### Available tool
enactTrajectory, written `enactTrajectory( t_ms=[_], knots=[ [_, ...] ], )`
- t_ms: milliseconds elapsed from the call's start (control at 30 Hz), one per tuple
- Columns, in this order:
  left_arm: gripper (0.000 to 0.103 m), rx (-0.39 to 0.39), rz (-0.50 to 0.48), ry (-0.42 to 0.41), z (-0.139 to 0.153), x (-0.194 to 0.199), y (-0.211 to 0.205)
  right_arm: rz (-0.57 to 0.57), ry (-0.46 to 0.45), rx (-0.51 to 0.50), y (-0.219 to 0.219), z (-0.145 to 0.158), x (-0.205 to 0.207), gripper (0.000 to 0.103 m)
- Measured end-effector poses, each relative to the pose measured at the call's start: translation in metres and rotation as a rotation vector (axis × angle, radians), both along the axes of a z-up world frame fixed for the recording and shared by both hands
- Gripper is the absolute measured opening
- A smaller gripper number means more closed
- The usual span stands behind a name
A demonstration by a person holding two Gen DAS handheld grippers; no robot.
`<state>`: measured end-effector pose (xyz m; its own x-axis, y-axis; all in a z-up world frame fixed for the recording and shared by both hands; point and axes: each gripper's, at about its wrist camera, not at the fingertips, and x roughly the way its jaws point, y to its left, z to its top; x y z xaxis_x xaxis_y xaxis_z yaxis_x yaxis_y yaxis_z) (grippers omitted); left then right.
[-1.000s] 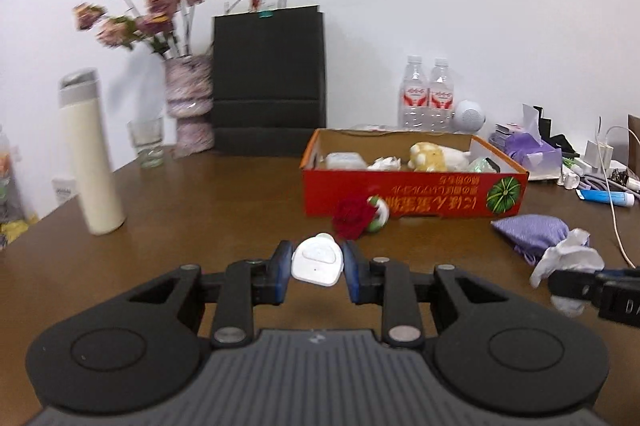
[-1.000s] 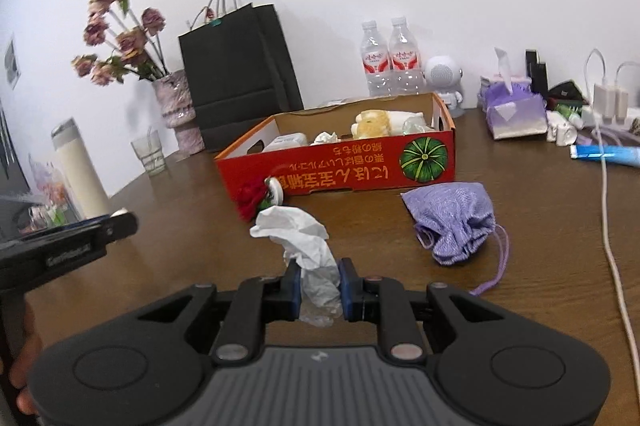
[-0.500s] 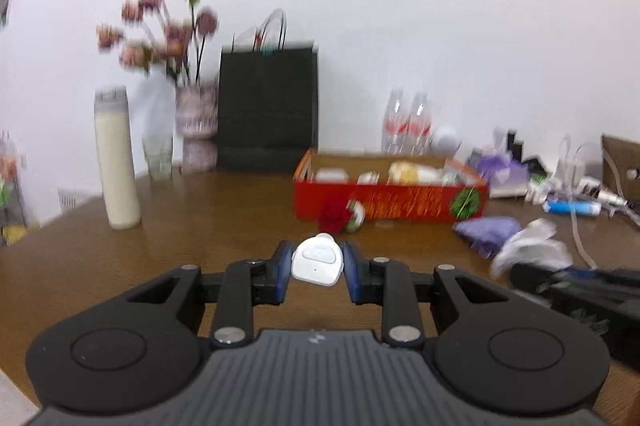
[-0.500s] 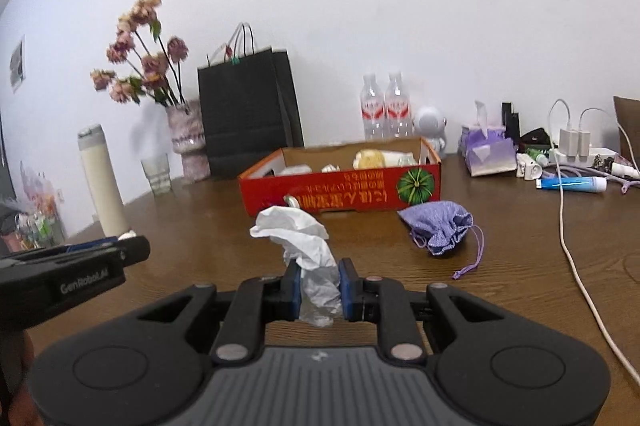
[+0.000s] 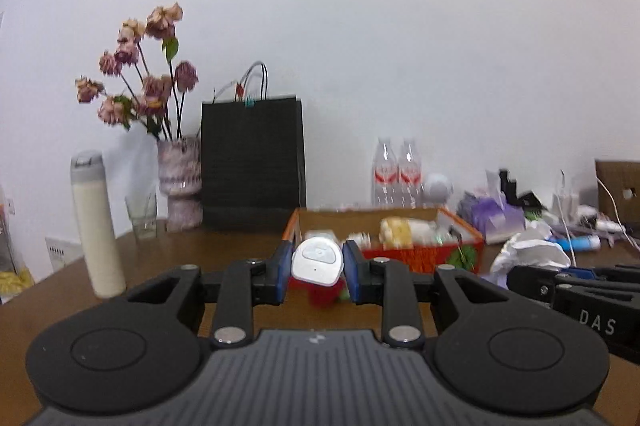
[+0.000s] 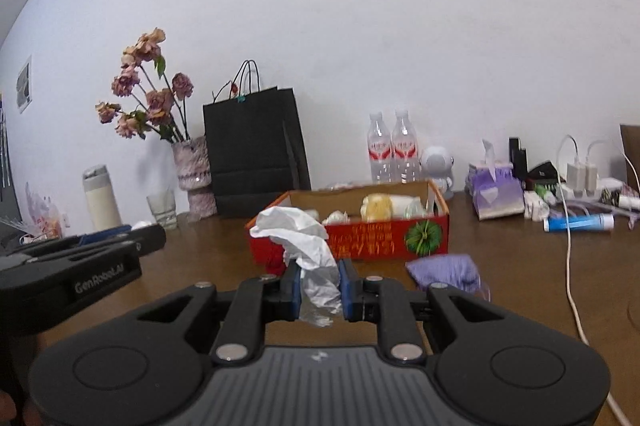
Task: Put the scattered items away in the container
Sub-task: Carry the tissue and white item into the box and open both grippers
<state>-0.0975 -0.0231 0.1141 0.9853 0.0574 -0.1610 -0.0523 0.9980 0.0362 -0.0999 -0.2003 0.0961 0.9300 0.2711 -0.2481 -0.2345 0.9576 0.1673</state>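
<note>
My left gripper (image 5: 317,268) is shut on a small white rounded device (image 5: 318,262), held above the brown table, short of the box. The red cardboard box (image 5: 424,256) lies ahead with a yellow item and white things inside. My right gripper (image 6: 319,286) is shut on a crumpled white tissue (image 6: 304,242), also raised in front of the red box (image 6: 384,240). A red flower-like item (image 5: 322,296) lies before the box, partly hidden by the left fingers. A purple cloth pouch (image 6: 446,272) rests on the table right of the right gripper. Each gripper shows in the other's view.
A cream flask (image 5: 96,226), a glass (image 5: 142,216), a vase of dried flowers (image 5: 180,182) and a black paper bag (image 5: 252,162) stand at the back left. Two water bottles (image 6: 394,150), a purple tissue box (image 6: 496,190), chargers and a white cable (image 6: 572,254) crowd the right.
Both grippers have risen and tipped up toward level with their loads still held. The box now sits lower behind the fingertips in both views.
</note>
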Motion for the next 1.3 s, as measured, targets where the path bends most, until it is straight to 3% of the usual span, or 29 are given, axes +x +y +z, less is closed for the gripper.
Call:
enactTrajectory(
  t_ms=[400,700,867,1100,1200,1300],
  knots=[
    [0.028,-0.006,-0.064,0.051,0.017,0.134,-0.005,-0.003,0.046,0.014,0.0,0.023,0.134,0.018],
    [0.028,-0.008,0.019,0.074,0.009,0.256,-0.004,-0.068,0.073,-0.045,0.0,0.005,0.265,0.018],
    [0.028,-0.045,0.039,0.217,-0.007,0.326,-0.006,-0.083,0.167,-0.044,0.001,-0.006,0.328,0.018],
    [0.028,-0.036,-0.006,0.271,-0.01,0.363,-0.007,-0.083,0.242,-0.12,0.003,-0.014,0.374,0.018],
    [0.028,-0.029,-0.034,0.386,-0.005,0.384,-0.008,-0.045,0.351,-0.136,0.004,-0.009,0.397,0.018],
    [0.028,-0.018,-0.098,0.584,-0.002,0.413,-0.011,-0.027,0.503,-0.128,0.001,0.002,0.423,0.018]
  ],
)
